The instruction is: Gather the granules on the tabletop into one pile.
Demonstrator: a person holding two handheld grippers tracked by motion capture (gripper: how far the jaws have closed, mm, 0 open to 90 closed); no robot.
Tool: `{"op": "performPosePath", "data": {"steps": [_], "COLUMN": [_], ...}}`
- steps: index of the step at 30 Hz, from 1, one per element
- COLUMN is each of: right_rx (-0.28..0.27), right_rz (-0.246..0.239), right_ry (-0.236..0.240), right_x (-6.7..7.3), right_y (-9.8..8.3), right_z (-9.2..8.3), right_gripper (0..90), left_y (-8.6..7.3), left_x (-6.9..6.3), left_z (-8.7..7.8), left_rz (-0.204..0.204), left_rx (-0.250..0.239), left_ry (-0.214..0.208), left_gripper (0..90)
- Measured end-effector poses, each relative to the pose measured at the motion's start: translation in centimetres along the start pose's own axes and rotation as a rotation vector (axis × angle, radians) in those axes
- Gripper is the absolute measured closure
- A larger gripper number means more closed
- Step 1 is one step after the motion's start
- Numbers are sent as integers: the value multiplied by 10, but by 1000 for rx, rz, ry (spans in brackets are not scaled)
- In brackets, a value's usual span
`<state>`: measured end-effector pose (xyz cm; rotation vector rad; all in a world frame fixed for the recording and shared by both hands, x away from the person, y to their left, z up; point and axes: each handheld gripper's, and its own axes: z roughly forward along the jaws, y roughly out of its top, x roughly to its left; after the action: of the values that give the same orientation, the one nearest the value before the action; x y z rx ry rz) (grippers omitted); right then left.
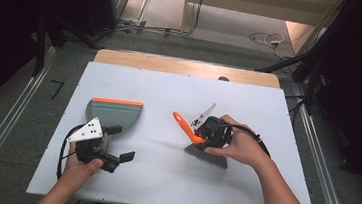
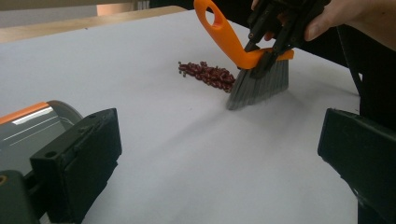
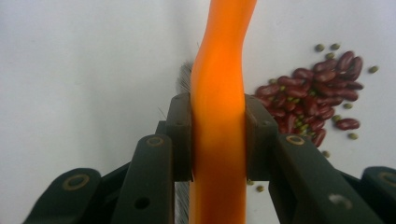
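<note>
A small brush with an orange handle (image 1: 184, 124) and grey bristles (image 1: 207, 158) stands tilted on the white table top (image 1: 161, 185), right of centre. My right gripper (image 1: 209, 133) is shut on the handle just above the bristles, and its pads (image 3: 180, 135) press both sides of the orange handle (image 3: 219, 56). A heap of red beans (image 3: 313, 100) with some small green ones lies beside the brush. In the left gripper view the beans (image 2: 208, 74) sit just left of the bristles (image 2: 259, 84). A grey dustpan (image 1: 115, 112) with an orange edge lies at the left. My left gripper (image 1: 121, 143) stands open just in front of it, holding nothing.
A wooden strip (image 1: 187, 67) borders the table's far edge. Metal rails (image 1: 5, 130) run along the floor on both sides, and cables (image 1: 270, 39) lie on the floor beyond the table. The dustpan's rim (image 2: 32, 126) sits close to my left jaw.
</note>
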<state>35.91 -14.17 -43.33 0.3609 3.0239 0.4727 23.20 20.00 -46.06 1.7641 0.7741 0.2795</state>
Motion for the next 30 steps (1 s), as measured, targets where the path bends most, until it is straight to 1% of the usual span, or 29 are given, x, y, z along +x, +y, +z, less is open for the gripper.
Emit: {"op": "performPosePath", "data": {"steps": [1,2,4,5,6,7,8,9,11,12,13,14,15,16,18,19,20,21,23,25,26,27,28,30], "right_rx": [-9,-15,-30,-33,-27,-23,-25,-18,-27,-26,-35,-43,-48,-55,-64,-79,-83,-85,-87,-90,-94,-98,-97,-101], "right_rz": [-35,-41,-69,-66,-72,-65,-60,-69,-79,-77,-87,-88,-85,-84,-81,-75,-73,-74,-60,-63,-57,-64,-58,-54], "right_ry": [-5,0,7,5,-10,-4,-12,-13,-24,-16,-23,-25,-18,-26,-13,-22,-19,-18,-9,-23,-26,-23,-31,-29], "right_x": [-4,-5,-10,-11,-12,-13,-14,-15,-16,-18,-20,-23,-26,-30,-36,-39,-41,-43,-47,-50,-51,-53,-55,-58], "right_y": [0,-2,-3,-3,-3,-2,-1,0,3,4,5,5,5,5,4,4,4,4,5,6,7,8,8,8], "right_z": [1,1,3,3,4,4,5,4,6,7,7,8,8,8,9,10,10,10,12,12,12,13,13,13], "right_gripper": [672,670,668,669,669,670,670,670,670,670,669,669,669,669,668,668,668,668,668,667,667,667,667,666], "left_y": [0,0,0,0,0,0,0,0,0,0,0,0,0,0,0,0,-1,-1,-1,-1,-1,-1,-1,-1], "left_x": [0,0,0,0,0,0,0,0,0,0,0,0,0,0,0,0,0,0,0,0,0,0,0,0], "left_z": [0,0,0,0,0,0,0,-1,-1,-1,-1,-2,-2,-2,-2,-2,-1,-1,-2,-2,-2,-2,-2,-3], "left_rz": [-1,1,3,3,1,0,0,1,1,0,0,1,1,1,0,-1,-1,-1,-1,-1,0,1,1,1], "left_rx": [-1,0,1,1,1,-1,-2,-3,-2,-3,-2,-3,-2,-5,-4,-5,-5,-5,-5,-4,-5,-4,-4,-4], "left_ry": [-1,-2,-3,-2,-3,-2,-2,-1,0,0,1,0,0,-2,-2,-3,-3,-3,-3,-3,-2,-2,-1,-1], "left_gripper": [2,2,2,2,2,2,2,2,2,2,2,2,2,2,2,2,2,2,2,2,2,2,2,2]}}
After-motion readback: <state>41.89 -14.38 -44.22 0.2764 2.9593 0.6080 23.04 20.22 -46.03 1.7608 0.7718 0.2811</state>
